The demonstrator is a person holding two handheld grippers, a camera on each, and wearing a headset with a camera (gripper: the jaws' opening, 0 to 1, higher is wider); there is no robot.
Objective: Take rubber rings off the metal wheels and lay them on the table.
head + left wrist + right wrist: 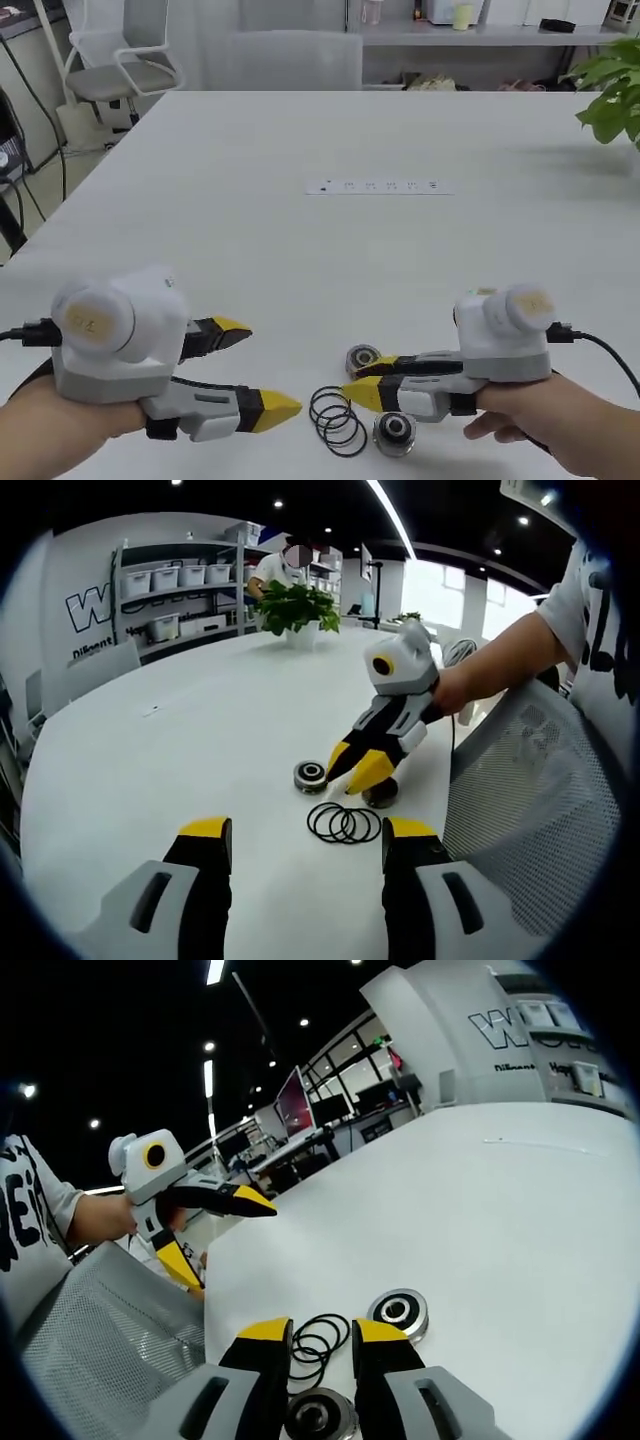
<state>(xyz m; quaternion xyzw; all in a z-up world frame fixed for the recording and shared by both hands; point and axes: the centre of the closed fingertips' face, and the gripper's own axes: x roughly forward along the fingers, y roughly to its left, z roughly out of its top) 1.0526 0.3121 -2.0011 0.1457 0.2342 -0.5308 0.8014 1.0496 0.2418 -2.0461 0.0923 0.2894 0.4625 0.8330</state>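
**Rings flat on the table, nothing gripped**

Left claw gapes wide and empty, with the rings just off its lower tip. Right claw is parted only narrowly, also empty, its tips just beside the rings. The far wheel sits beside its upper jaw and the near wheel under its lower jaw

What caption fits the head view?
Left gripper and right gripper beside rubber rings and two metal wheels on a white table.
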